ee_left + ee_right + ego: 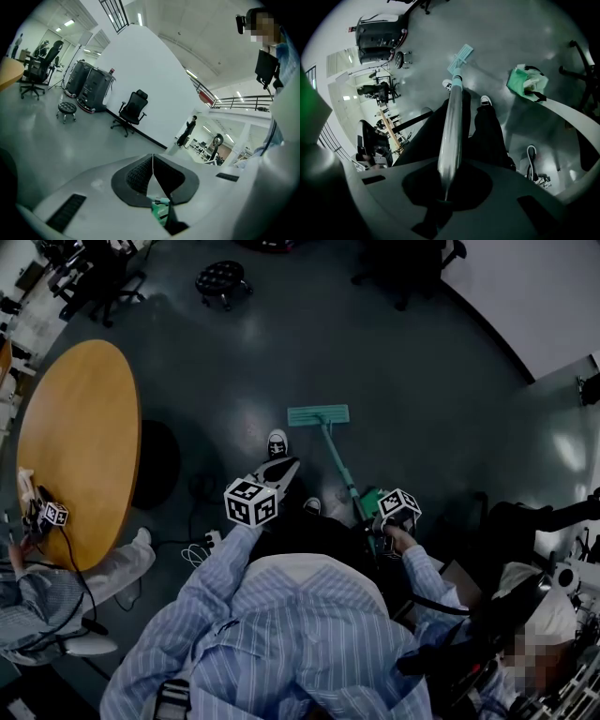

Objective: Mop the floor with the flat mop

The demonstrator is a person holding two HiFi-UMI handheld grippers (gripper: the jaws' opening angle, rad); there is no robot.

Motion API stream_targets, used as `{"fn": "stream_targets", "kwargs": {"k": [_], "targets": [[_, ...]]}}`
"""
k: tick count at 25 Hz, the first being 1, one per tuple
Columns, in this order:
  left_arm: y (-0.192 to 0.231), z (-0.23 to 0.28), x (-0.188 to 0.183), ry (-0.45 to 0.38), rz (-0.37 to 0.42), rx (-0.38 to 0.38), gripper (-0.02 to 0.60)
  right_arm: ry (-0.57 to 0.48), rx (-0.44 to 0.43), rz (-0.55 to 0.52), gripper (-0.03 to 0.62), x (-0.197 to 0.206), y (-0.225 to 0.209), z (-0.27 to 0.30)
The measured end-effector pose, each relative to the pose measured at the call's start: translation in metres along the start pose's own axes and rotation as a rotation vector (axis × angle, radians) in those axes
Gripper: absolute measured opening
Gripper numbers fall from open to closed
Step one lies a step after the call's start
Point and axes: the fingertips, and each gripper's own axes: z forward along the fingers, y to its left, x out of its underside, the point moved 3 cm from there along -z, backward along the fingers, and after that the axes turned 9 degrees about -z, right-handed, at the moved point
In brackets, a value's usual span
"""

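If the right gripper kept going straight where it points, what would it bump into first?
The right gripper is shut on the mop handle and points along it, so it would likely meet the mop head on the floor first.

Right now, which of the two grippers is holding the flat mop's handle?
The right gripper: its jaws clamp the metal mop handle. The left gripper has its jaws shut together, off that pole.

The mop's handle [451, 136] is smooth, shiny metal; its pad [319, 414] looks like matt cloth. The grey floor [412, 381] is smooth with a soft sheen. The round tabletop [75, 427] is matt wood.
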Motion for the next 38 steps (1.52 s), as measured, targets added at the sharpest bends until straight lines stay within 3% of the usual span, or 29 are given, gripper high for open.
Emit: {"fn": "stream_targets", "kwargs": {"k": [7, 18, 31, 38], "targets": [[-0.005, -0.007, 0.003, -0.006, 0.003, 0.008, 0.009, 0.018, 0.009, 0.007, 0.026, 0.026, -0.008, -0.009], [0.006, -0.003, -0.005, -0.013, -0.013, -0.006, 0.009, 0.037, -0.001, -0.012, 0.026, 0.014, 0.003, -0.009], [0.048, 0.019, -0.042, 0.011, -0.032, -0.028, 0.009, 0.031, 0.003, -0.023, 0.026, -0.071, 0.049, -0.015], [0.086, 0.037, -0.083, 0.036, -0.044, -0.042, 0.009, 0.027, 0.002, -0.023, 0.026, -0.134, 0.094, -0.020]]}}
